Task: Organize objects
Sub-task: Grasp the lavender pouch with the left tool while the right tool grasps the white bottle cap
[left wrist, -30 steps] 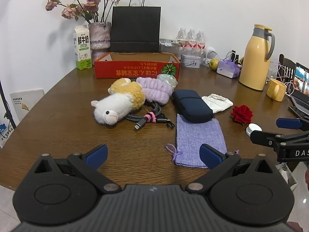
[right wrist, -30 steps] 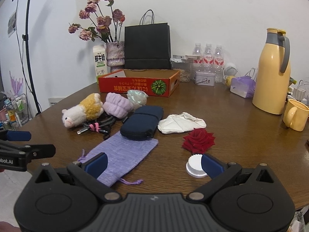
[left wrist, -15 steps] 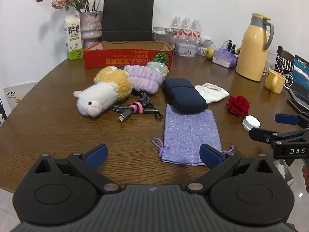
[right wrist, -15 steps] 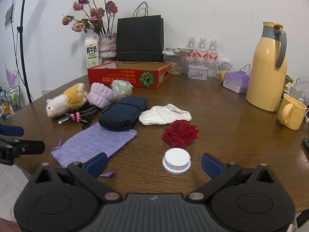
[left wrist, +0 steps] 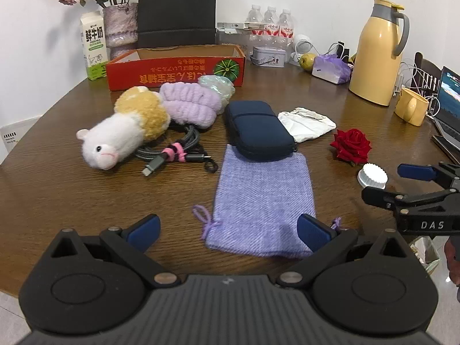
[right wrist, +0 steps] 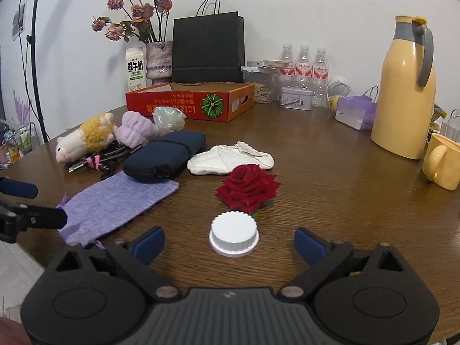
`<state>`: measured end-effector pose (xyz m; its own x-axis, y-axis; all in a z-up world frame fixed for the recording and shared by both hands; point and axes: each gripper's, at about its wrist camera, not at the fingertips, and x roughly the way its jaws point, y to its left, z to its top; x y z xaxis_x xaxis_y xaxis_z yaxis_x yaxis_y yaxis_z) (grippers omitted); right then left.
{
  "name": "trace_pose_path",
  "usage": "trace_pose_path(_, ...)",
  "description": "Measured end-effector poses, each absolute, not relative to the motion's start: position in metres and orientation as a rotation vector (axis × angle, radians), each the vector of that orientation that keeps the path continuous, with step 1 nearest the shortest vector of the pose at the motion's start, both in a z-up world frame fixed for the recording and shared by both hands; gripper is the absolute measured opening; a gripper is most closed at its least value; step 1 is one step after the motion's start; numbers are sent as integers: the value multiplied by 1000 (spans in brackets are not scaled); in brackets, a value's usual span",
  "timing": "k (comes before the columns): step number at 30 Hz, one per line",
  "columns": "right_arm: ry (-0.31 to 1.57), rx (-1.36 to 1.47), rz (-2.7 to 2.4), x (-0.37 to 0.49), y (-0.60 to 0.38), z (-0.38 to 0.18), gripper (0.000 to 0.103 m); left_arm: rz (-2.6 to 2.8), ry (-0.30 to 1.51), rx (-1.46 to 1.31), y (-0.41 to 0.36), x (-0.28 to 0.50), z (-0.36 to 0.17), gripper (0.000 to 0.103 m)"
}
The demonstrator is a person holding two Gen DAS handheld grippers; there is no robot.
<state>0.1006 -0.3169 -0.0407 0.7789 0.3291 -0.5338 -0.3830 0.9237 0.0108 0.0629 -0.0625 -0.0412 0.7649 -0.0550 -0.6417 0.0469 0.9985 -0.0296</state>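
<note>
- Scattered things lie on your brown bench (left wrist: 51, 189): a plush toy (left wrist: 123, 132), a lilac headband (left wrist: 189, 106) just behind it, and a bundle of cables (left wrist: 175, 149) touching the toy's underside.
- Your navy case (left wrist: 257, 130) rests with its near end on top of the lilac pouch (left wrist: 263, 198), which lies flat toward you.
- A white cloth bag (left wrist: 306, 123) lies just beside the case on its right; a red rose (right wrist: 247, 187) lies near it, with a white cap (right wrist: 233, 237) just in front of the rose.
- An open red box (left wrist: 175, 70) stands behind the pile, near the far edge.
- Your left gripper (left wrist: 228, 228) is spread wide and holds nothing; its right finger hangs over the pouch's near corner.
- Your right gripper (right wrist: 228, 243) is also spread wide and empty, with the white cap between its fingers, touching neither.
- A yellow jug (right wrist: 402, 86) and a yellow mug (right wrist: 442, 164) stand well apart to the right.
</note>
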Motion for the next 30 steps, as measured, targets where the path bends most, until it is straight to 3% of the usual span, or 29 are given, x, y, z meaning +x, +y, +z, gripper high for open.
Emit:
trace_pose_path(2,561,-106,397,104,-319,-44,92,-54,702,-10,-67,67,-42,103)
trace_pose_path(6,567,-112,438,110,-321,-48,77,-55,711,-10,-74,74,-44,103)
trace_pose_path(8,558,-122,453,112,-321,-49,74,-52,713,-11,-76,76,-44,103)
trace_pose_path(13,545,-131,493,115,-319,-48,39,-52,722,0,-83,80,-44,103)
trace_pose_path(30,545,-95,495,115,-320,-47,39,-43,770,43,-103,101,-49,103)
